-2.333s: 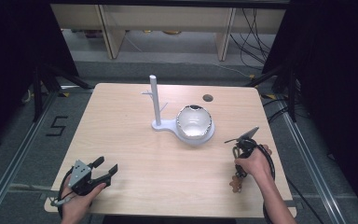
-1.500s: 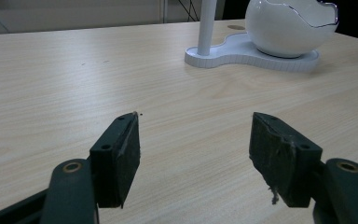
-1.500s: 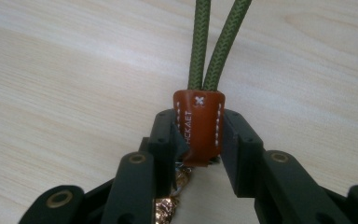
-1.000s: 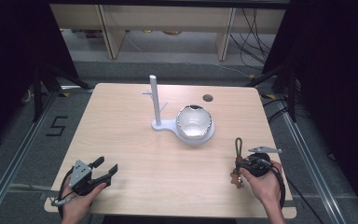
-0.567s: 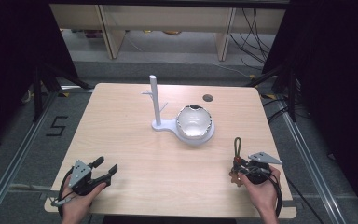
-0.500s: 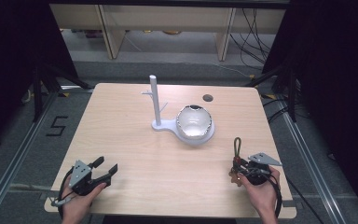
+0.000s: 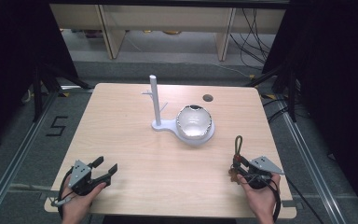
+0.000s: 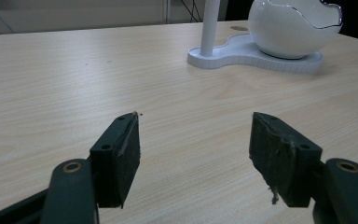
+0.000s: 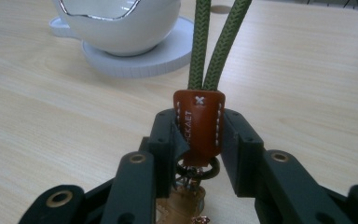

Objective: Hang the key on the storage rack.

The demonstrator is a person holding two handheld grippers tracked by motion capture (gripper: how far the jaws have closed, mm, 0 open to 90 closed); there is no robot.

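1. High view: the right gripper (image 7: 240, 169) sits at the near right corner of the table (image 7: 121, 116), its jaws closed on the brown tab of a keychain (image 7: 237, 148) whose green cord loop lies on the wood, pointing away from the person toward the white stand (image 7: 161, 122). Just over two seconds ago that gripper was angled up and to the right with the cord off the surface; since then the hand has swung round and settled lower, so the loop now stretches flat toward the stand. That reads as a regrip or a set-up for hanging, not a finished placement. The left gripper (image 7: 103, 170) rests at the near left corner, unmoved across the earlier pictures, its jaws apart and holding nothing.

2. Left gripper view: the two black pads stand wide apart over bare wood, nothing between them. Beyond, the stand's upright post (image 8: 210, 25) rises from its flat base beside the egg-shaped white bowl (image 8: 292, 25) with a silver rim.

3. Right gripper view: the jaws pinch the orange-brown leather tab (image 9: 199, 126) from both sides, a metal ring (image 9: 193, 169) and small fittings hanging below it, and the doubled green cord (image 9: 214, 42) running up and forward. The bowl (image 9: 121, 23) sits on the stand's round pad just ahead and left. The grip looks firm; the loop has yet to reach a peg, so the hanging step remains ahead.
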